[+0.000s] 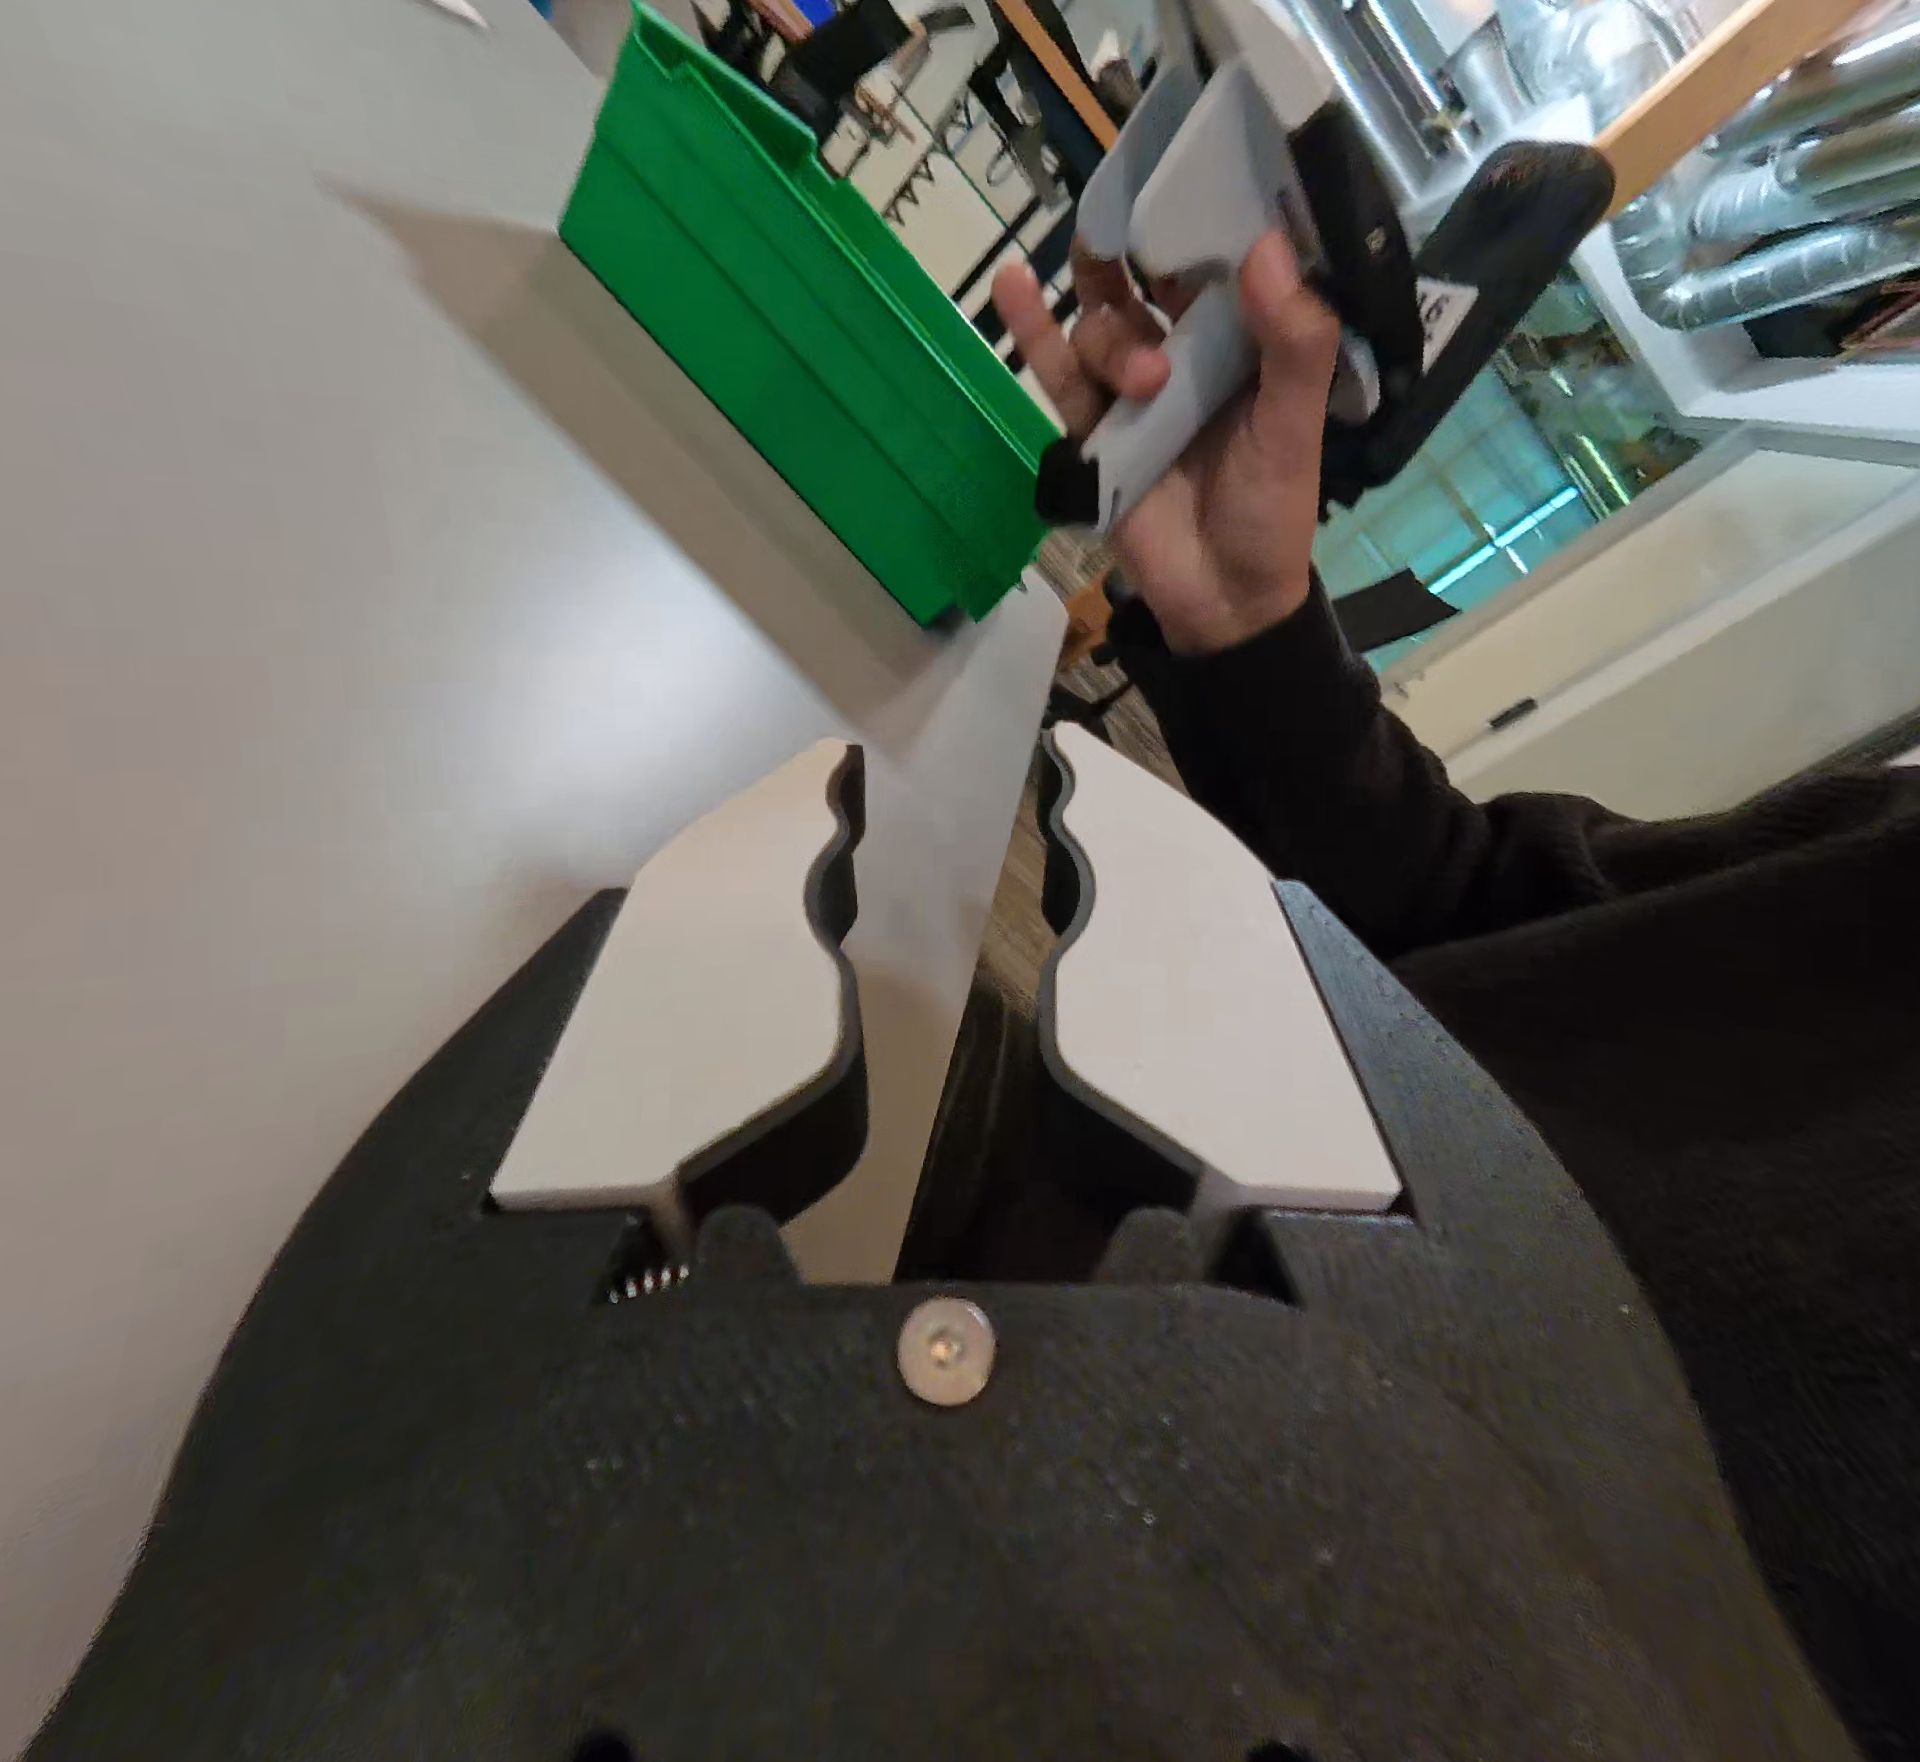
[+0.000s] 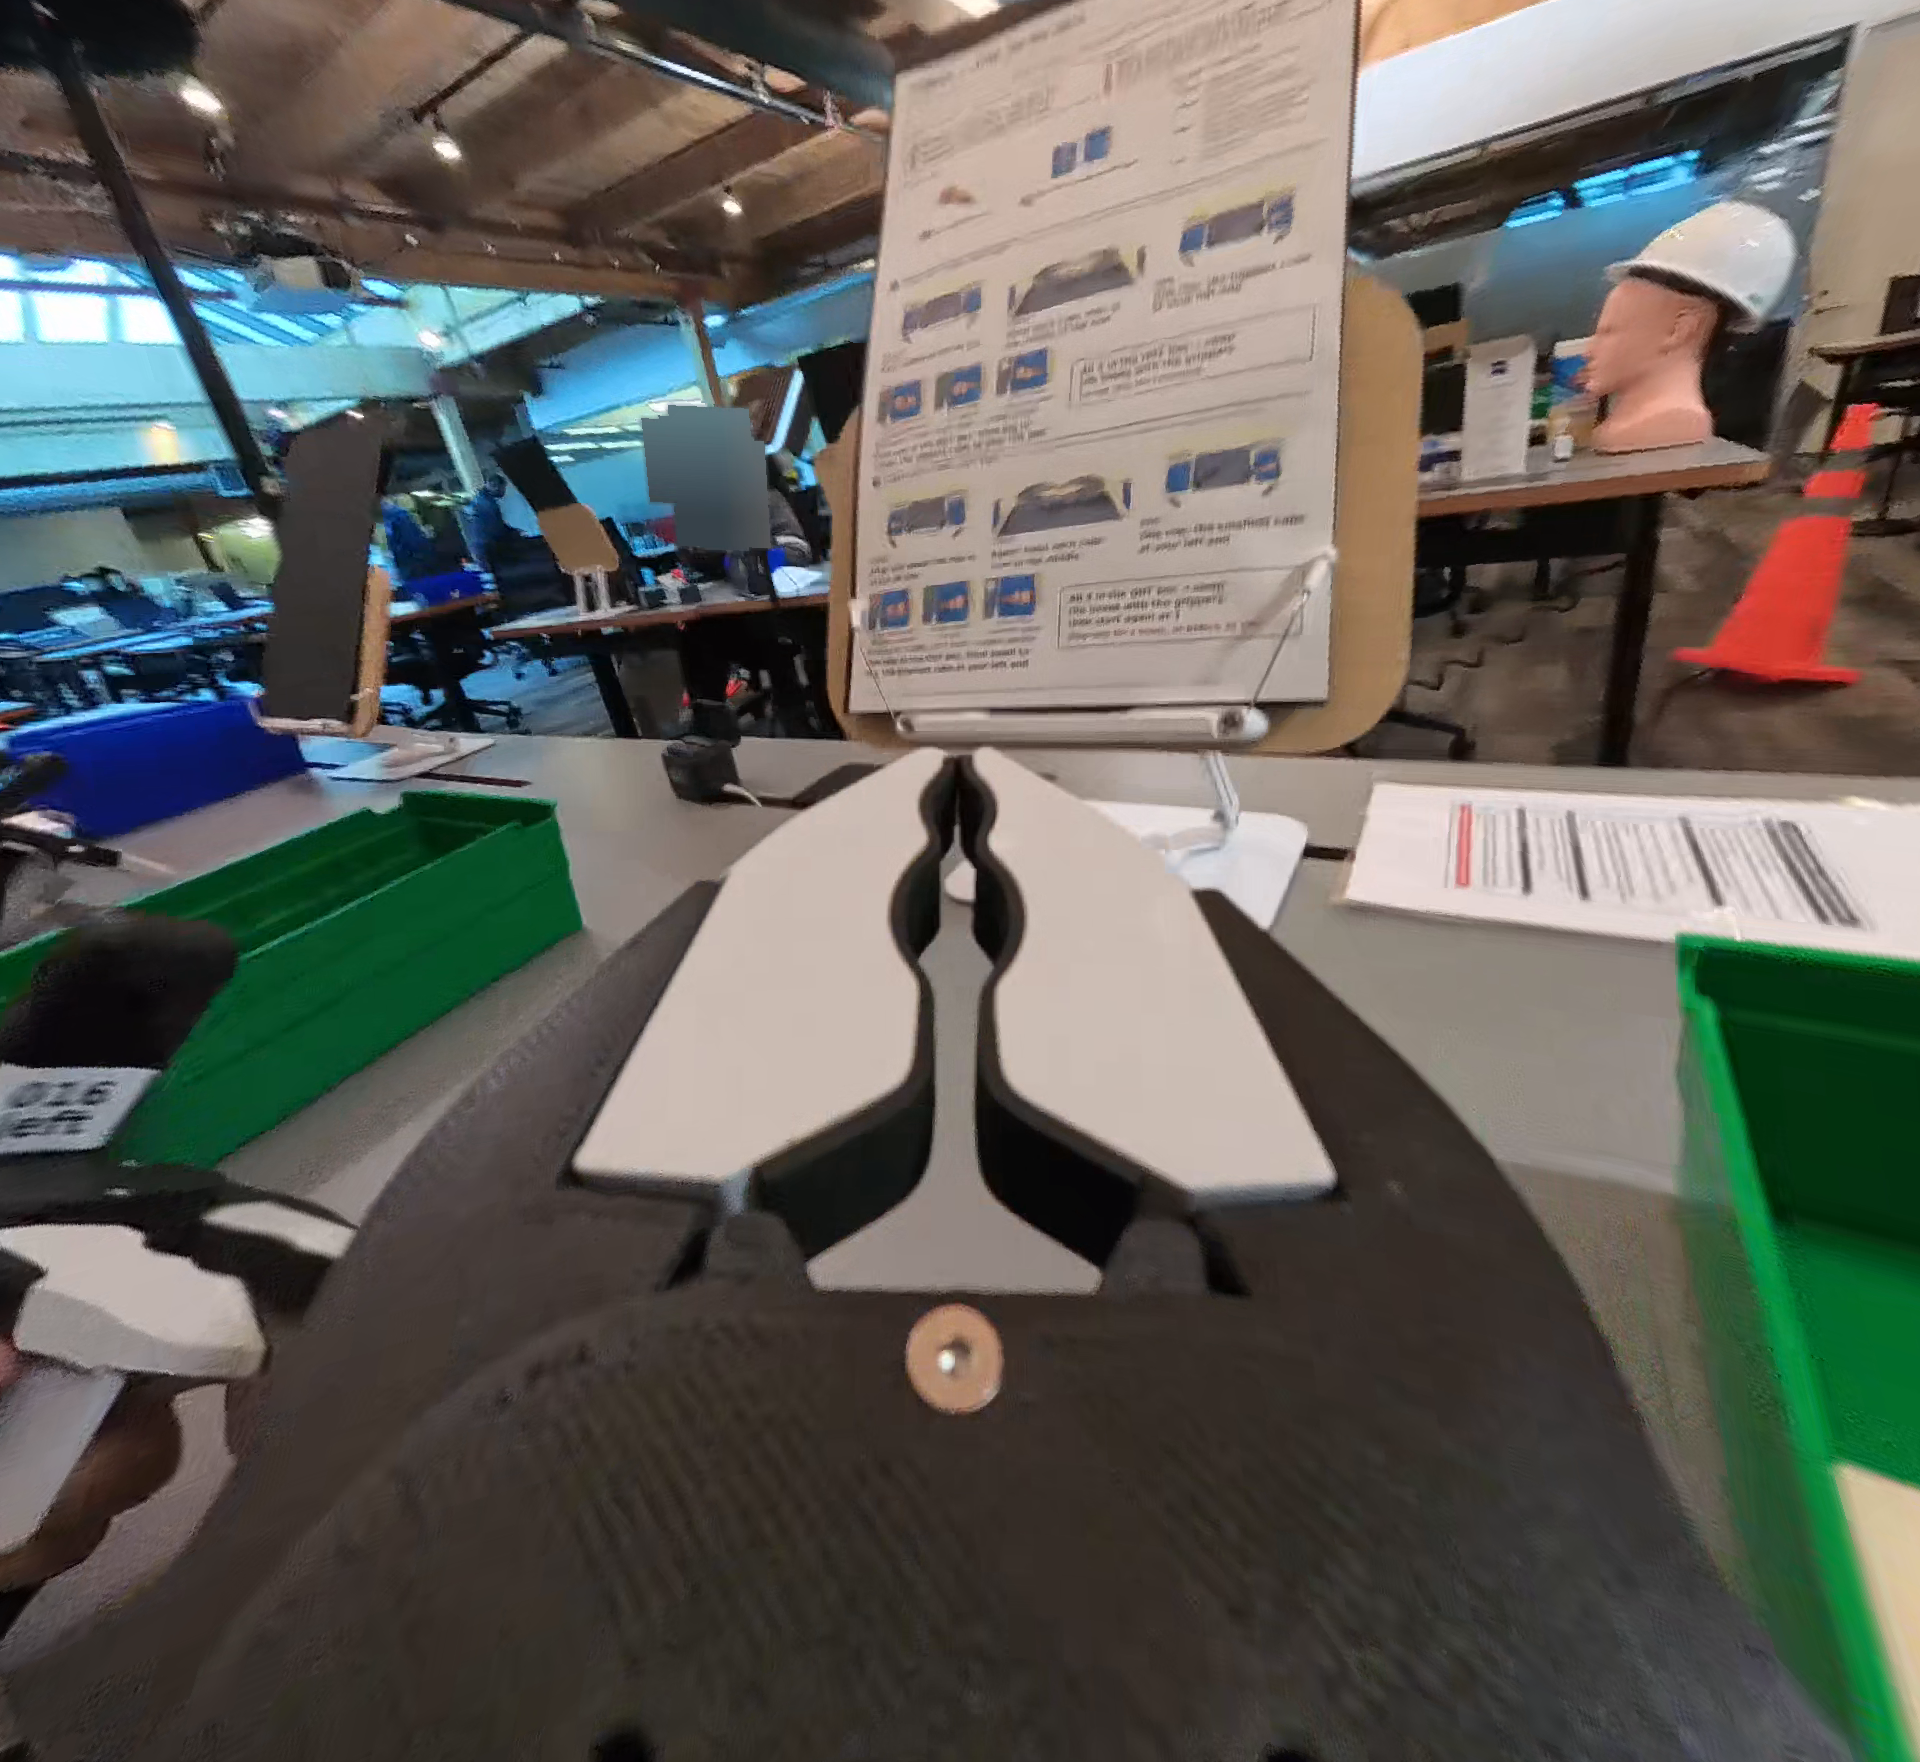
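My left gripper is open and empty, and the view is tilted. The edge of the grey table runs between its fingers. A green bin stands on the table ahead of it. A hand in a black sleeve holds the other gripper up beside the bin's near end. My right gripper is shut with nothing between its tips. It is above the grey table, between a green bin at the left and another green bin at the right.
A printed sheet on a stand rises straight ahead of the right gripper. A paper lies at the back right and a blue bin at the back left. Beyond are desks, an orange cone and a mannequin head with a white hard hat.
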The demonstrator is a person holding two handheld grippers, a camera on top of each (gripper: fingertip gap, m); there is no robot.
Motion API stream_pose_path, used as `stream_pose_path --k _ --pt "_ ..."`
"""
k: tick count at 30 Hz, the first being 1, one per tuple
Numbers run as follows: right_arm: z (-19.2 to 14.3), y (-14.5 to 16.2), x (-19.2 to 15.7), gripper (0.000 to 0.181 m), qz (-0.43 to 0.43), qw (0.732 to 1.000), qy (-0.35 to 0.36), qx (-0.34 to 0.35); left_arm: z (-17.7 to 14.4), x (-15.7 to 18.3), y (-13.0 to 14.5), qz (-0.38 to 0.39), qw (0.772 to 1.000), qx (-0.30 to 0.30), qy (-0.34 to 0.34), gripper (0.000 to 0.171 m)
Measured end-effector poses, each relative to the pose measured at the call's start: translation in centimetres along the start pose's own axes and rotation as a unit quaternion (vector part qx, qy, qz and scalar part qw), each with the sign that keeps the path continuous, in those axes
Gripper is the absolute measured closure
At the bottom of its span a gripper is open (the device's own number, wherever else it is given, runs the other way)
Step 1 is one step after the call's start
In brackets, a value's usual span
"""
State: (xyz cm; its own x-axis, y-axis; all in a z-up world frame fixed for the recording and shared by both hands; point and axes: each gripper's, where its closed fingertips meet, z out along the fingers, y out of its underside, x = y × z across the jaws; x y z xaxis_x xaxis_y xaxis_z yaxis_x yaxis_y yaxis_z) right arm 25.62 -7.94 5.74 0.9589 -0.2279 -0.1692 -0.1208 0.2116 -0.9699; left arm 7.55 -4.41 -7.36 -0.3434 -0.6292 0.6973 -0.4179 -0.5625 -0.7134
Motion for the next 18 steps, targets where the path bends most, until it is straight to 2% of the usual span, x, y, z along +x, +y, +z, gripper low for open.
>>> stream_pose_path --k 2,4,6,7,9,10,12,15,18 --pt "0.2 1.3 -1.3 0.181 0.001 1.000 0.024 0.001 -0.5 -0.1 -0.7 0.014 0.999 0.017 -0.024 0.131" --pt "0.3 2.6 -2.9 0.181 -0.042 0.999 0.020 -0.016 -1.0 -0.3 -1.4 0.028 0.998 0.032 -0.046 0.122" --pt "0.2 3.6 -3.0 0.170 -0.085 0.994 0.052 -0.036 -1.5 -0.1 -1.8 0.041 0.997 0.042 -0.055 0.121" --pt "0.1 3.8 -3.3 0.171 -0.084 0.995 0.054 -0.032 -1.6 -0.1 -1.9 0.047 0.996 0.048 -0.060 0.121" --pt "-0.3 3.9 -4.9 0.174 -0.033 0.999 0.012 -0.003 -1.9 -0.3 -2.1 0.055 0.995 0.058 -0.068 0.121" --pt "-0.5 4.2 -6.0 0.181 0.008 1.000 -0.024 0.000 -1.9 -0.4 -2.2 0.055 0.994 0.059 -0.069 0.121" --pt "-0.4 5.8 -6.5 0.181 0.065 0.996 -0.046 -0.040 -1.8 -0.8 -2.0 0.052 0.995 0.053 -0.069 0.122" --pt "0.1 8.0 -6.0 0.181 0.055 0.994 -0.046 -0.082 -1.7 -1.5 -1.6 0.049 0.996 0.041 -0.069 0.122" --pt "0.2 9.2 -5.9 0.181 0.045 0.993 -0.057 -0.091 -1.6 -2.2 -1.1 0.049 0.996 0.023 -0.068 0.122"
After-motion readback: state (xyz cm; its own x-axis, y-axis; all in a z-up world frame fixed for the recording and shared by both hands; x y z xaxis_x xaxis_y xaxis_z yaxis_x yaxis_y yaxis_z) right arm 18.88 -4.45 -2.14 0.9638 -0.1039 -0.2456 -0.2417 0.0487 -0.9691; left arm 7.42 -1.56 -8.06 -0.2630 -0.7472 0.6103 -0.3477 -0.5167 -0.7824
